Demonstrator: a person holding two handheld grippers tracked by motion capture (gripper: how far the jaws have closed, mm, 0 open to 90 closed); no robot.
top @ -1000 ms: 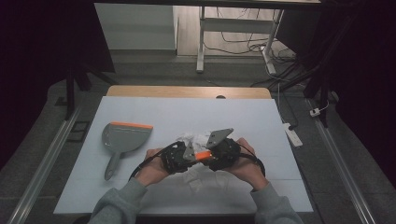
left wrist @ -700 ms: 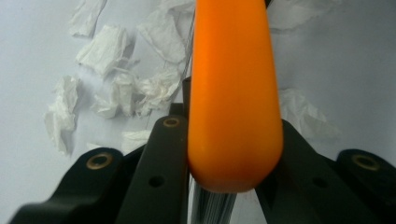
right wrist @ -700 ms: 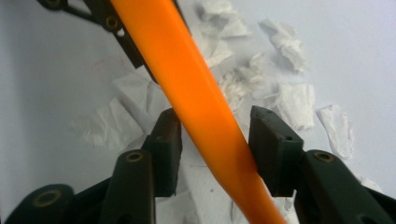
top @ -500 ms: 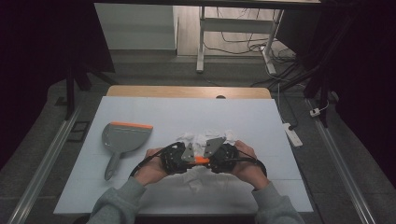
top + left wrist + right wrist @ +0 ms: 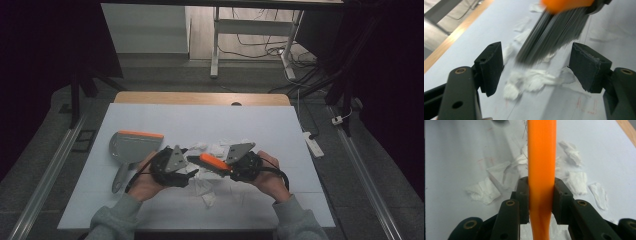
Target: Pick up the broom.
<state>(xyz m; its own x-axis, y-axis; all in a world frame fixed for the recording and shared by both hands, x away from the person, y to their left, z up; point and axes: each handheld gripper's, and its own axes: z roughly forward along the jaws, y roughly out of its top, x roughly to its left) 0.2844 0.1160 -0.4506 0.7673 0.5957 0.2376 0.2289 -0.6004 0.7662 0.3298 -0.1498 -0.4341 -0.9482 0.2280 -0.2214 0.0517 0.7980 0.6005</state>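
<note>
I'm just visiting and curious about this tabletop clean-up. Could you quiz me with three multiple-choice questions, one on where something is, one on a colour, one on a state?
1. Where does the dustpan lie on the table?
A. to the left of both hands
B. between the hands
C. at the far right edge

2. What colour is the brush handle?
A. blue
B. orange
C. green

3. How is the right gripper?
A. open, holding nothing
B. shut on the brush handle
C. shut on a paper scrap

Answers:
1 A, the high view shows it left of the left gripper.
2 B, bright orange in the right gripper view.
3 B, both pads press the handle.
</note>
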